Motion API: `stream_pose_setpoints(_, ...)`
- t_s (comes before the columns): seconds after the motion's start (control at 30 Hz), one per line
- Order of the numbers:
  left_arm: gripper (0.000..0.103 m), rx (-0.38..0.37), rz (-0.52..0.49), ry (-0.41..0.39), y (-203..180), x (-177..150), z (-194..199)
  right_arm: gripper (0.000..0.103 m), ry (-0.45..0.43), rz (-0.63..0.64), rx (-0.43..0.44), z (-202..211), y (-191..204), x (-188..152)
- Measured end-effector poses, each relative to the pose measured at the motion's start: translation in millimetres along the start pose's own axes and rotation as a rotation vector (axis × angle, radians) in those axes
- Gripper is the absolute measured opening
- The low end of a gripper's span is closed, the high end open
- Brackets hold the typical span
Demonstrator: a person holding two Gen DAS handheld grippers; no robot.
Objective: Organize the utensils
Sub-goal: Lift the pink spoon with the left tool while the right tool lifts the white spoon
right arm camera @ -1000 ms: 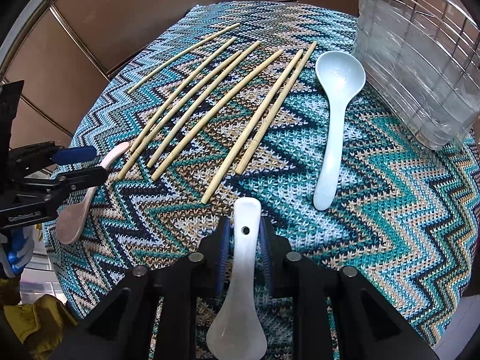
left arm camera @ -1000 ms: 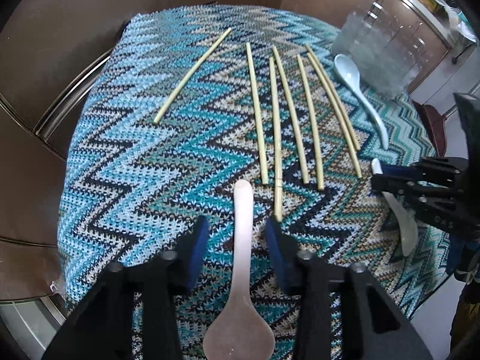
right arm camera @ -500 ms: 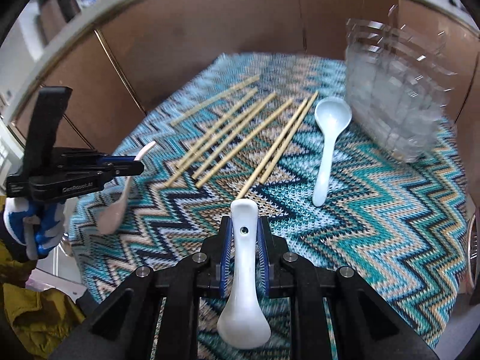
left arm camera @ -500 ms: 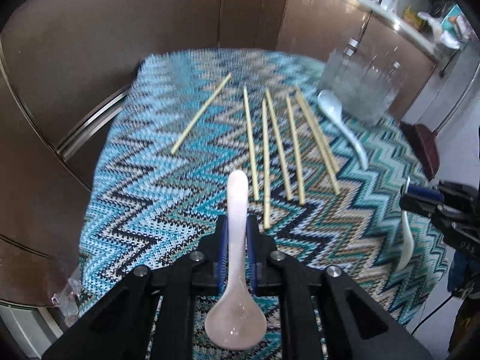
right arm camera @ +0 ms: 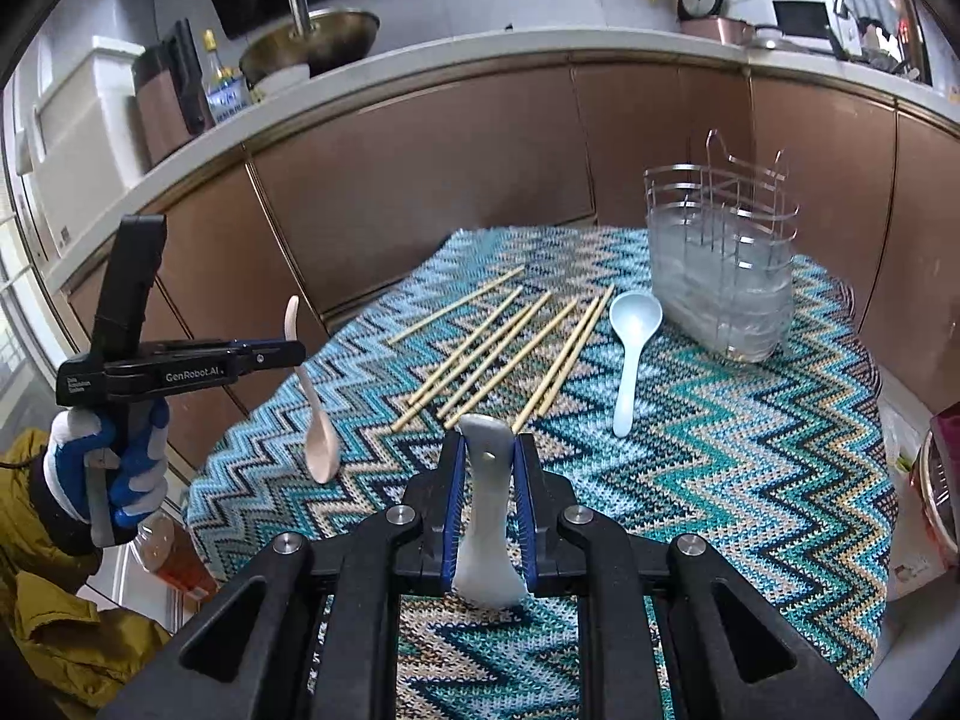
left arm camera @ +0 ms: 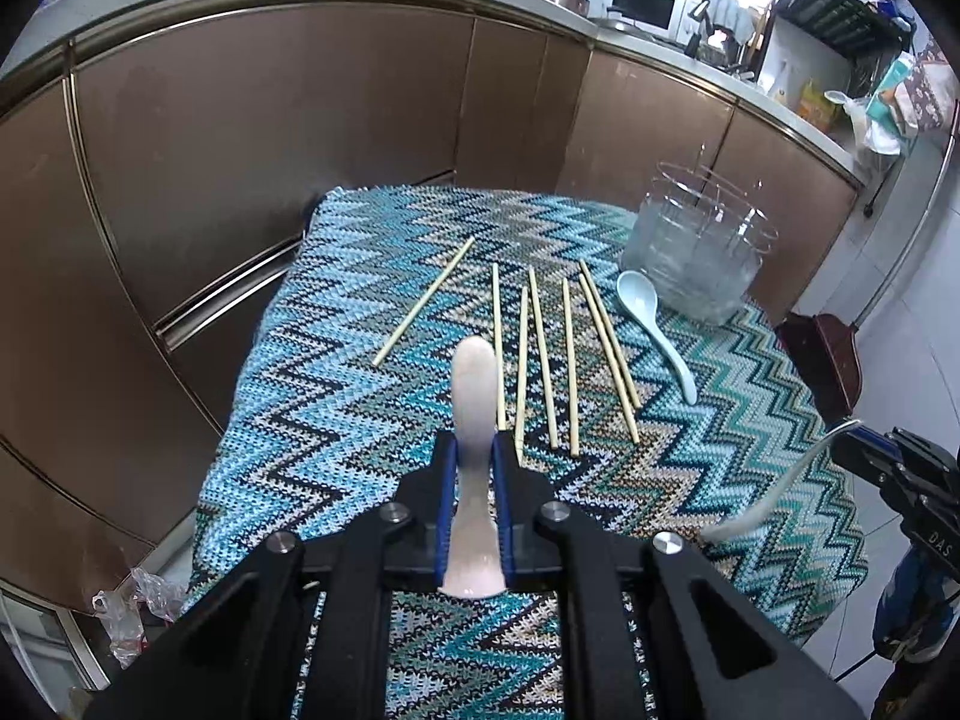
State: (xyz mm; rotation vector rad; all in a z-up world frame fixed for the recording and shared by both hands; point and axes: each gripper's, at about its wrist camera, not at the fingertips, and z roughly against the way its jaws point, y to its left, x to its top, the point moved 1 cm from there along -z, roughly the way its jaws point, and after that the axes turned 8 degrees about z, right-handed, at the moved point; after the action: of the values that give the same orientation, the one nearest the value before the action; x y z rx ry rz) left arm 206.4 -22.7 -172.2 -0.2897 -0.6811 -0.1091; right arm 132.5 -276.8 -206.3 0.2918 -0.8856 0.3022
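Observation:
My left gripper point(left arm camera: 474, 456) is shut on a pale pink spoon point(left arm camera: 475, 384), held high above the table; it also shows in the right wrist view point(right arm camera: 300, 354) with the pink spoon point(right arm camera: 318, 444) hanging bowl down. My right gripper point(right arm camera: 487, 450) is shut on a white spoon point(right arm camera: 487, 516), also lifted; it shows at the left wrist view's right edge point(left arm camera: 852, 438) with the white spoon point(left arm camera: 774, 498). Several bamboo chopsticks point(left arm camera: 543, 360) point(right arm camera: 498, 354) and a light blue spoon point(left arm camera: 651, 324) point(right arm camera: 630, 348) lie on the zigzag cloth. A wire utensil holder point(left arm camera: 699, 258) point(right arm camera: 723, 276) stands at the back right.
The table with the zigzag cloth point(left arm camera: 336, 420) point(right arm camera: 750, 468) stands against brown cabinets point(left arm camera: 270, 138). A counter with a microwave point(left arm camera: 645, 6) and a wok point(right arm camera: 312, 42) runs behind. A dark stool point(left arm camera: 822, 360) is right of the table. A plastic bag point(left arm camera: 132, 618) lies lower left.
My left gripper closed on the pink spoon. Both grippers rose and pulled back from the table, lifting their spoons clear of the cloth.

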Motion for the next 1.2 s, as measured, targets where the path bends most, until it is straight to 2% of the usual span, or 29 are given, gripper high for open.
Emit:
stream_pose_setpoints(0.03,0.011,0.001,0.003,-0.003,0,0,2,0.008,-0.006,0.0,-0.002,3,0,1)
stream_pose_setpoints(0.13,0.011,0.003,0.005,-0.007,1,3,3,0.005,-0.014,-0.004,-0.008,4,0,3)
stream_pose_setpoints(0.87,0.011,-0.013,0.024,-0.023,0,14,-1,0.005,-0.028,-0.005,-0.007,-3,-7,11)
stream_pose_setpoints(1.2,0.011,-0.052,0.015,-0.037,-9,34,4,0.005,-0.045,0.028,-0.032,5,-9,34)
